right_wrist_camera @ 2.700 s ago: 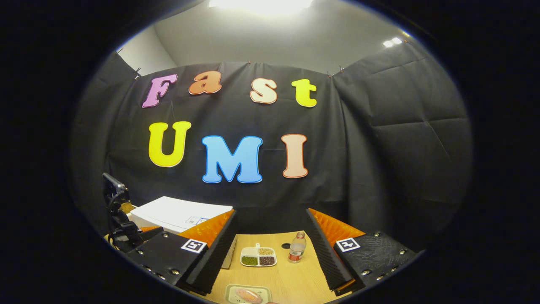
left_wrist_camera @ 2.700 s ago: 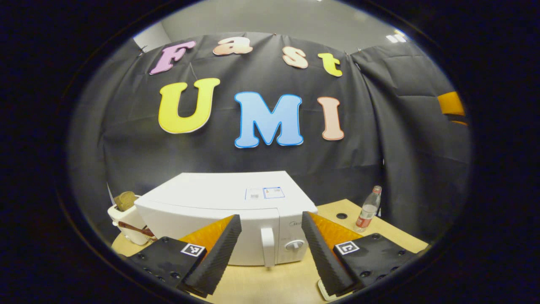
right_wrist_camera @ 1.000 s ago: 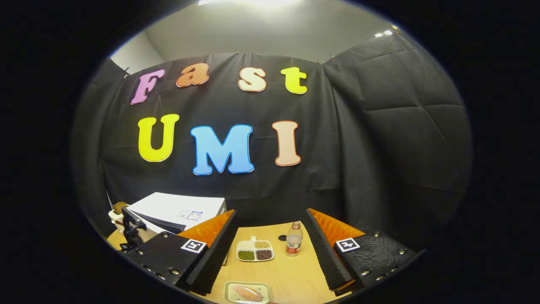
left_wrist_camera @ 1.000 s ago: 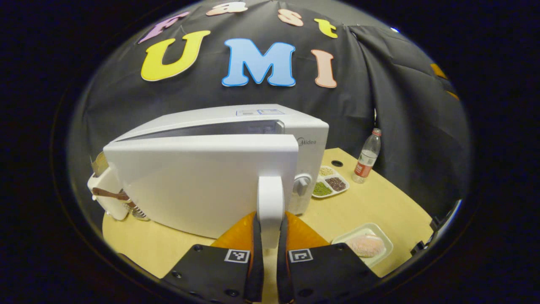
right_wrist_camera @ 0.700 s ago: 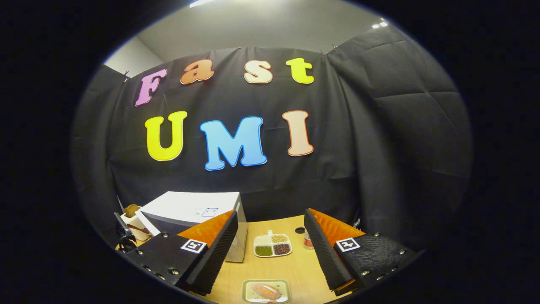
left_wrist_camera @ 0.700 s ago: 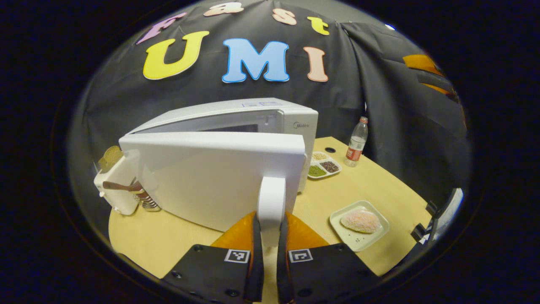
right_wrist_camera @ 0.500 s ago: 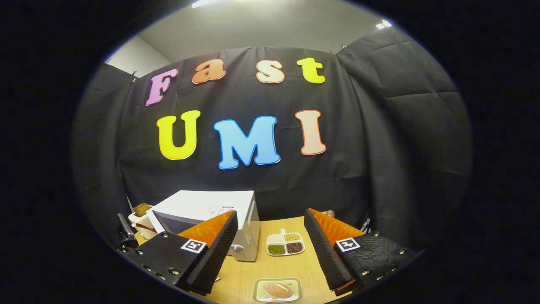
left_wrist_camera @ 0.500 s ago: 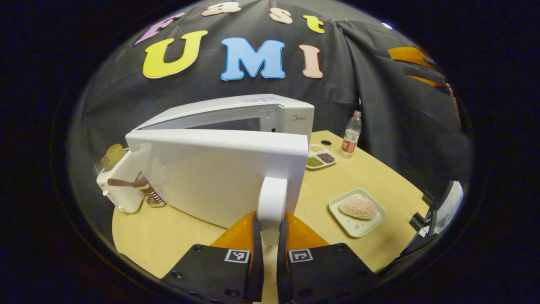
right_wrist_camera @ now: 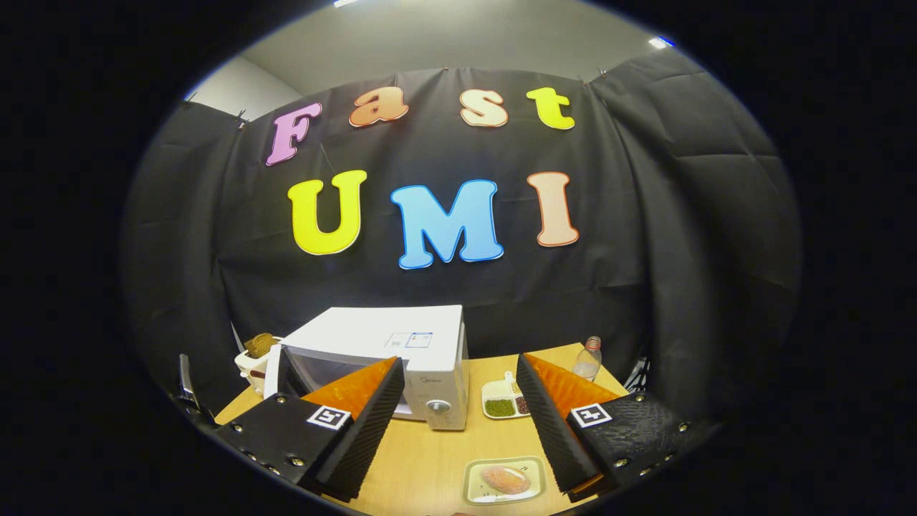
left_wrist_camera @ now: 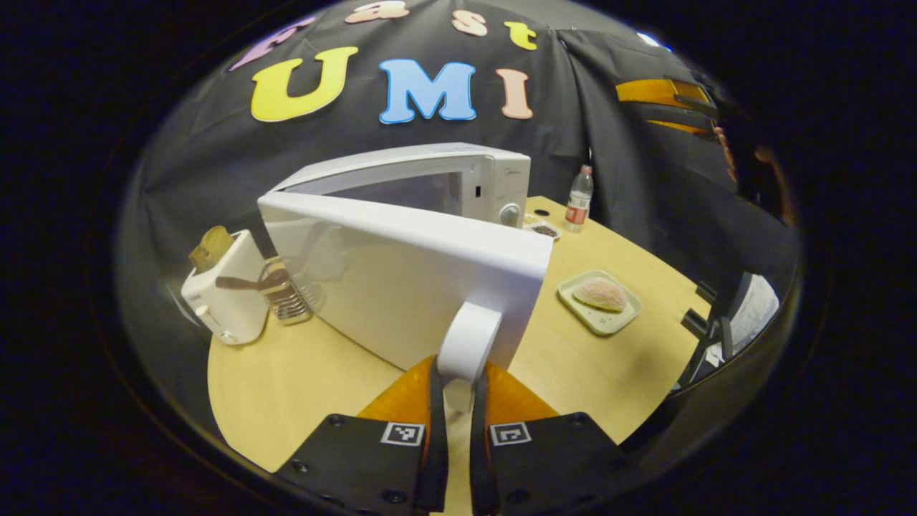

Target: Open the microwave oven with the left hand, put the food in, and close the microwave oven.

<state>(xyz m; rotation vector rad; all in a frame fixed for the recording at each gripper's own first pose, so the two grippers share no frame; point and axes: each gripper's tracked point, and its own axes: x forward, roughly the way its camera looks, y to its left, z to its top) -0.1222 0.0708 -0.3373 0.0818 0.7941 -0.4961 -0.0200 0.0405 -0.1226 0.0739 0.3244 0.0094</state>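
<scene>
1. The left tool (left_wrist_camera: 453,401) has both fingers clamped on the white door handle (left_wrist_camera: 466,342) of the microwave (left_wrist_camera: 494,179), and the door (left_wrist_camera: 401,279) stands swung out wide from the front.
2. The right tool (right_wrist_camera: 458,423) hangs over the bench (right_wrist_camera: 430,459) with its fingers spread far apart and nothing between them.
3. The food (left_wrist_camera: 602,292), a pinkish lump, sits on a small square plate (left_wrist_camera: 584,309) out on the bench, well apart from the microwave and to the right of the open door.
4. Behind the plate there's a divided snack tray (right_wrist_camera: 499,406) just beside the microwave, and a bottle (left_wrist_camera: 577,202) near the back edge.
5. A toaster (left_wrist_camera: 222,294) stands on the microwave's far-left side.
</scene>
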